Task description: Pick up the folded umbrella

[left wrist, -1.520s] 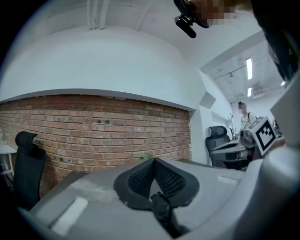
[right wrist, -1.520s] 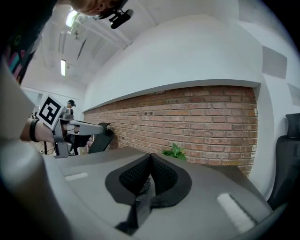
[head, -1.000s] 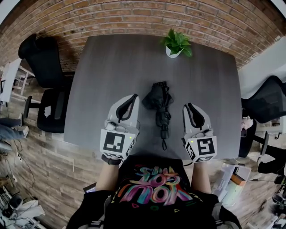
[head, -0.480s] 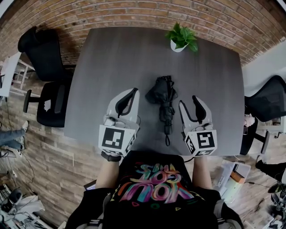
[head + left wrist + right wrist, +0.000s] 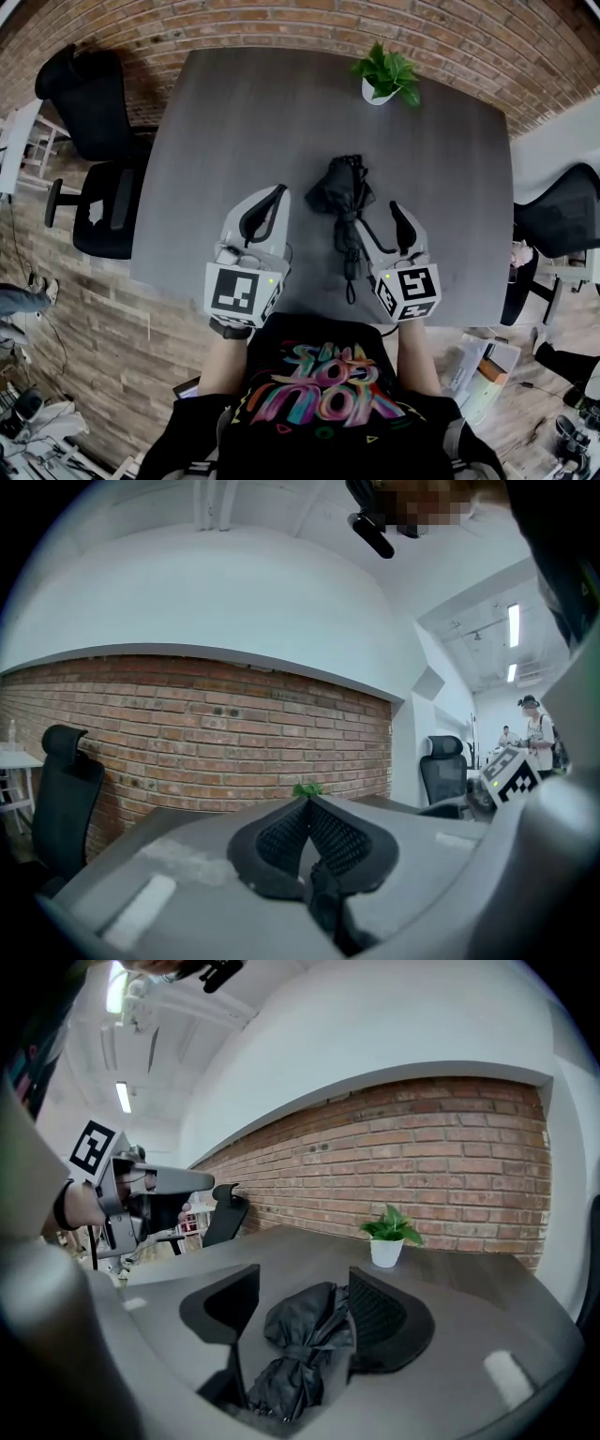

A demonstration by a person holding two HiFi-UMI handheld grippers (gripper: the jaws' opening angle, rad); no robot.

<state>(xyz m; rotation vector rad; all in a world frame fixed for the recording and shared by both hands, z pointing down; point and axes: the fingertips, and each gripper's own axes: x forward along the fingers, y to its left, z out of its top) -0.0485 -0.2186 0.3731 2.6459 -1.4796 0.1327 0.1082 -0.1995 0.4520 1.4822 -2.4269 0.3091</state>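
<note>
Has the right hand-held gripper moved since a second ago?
Yes. The right hand-held gripper has shifted left toward the folded umbrella, which lies unmoved on the table. Its jaws have just been opening and now straddle the umbrella without pressing it.

Bare table (image 5: pixel 244 122) around umbrella (image 5: pixel 343 202) (plant (image 5: pixel 384 73) well apart)

Right tool (image 5: pixel 380 217) freshly opened, seemingly astride umbrella (image 5: pixel 341 199)

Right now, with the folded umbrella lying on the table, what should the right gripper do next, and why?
Probably close the right gripper on the folded umbrella: its jaws have just been opening and now stand apart with the umbrella between them, not yet gripped.
</note>
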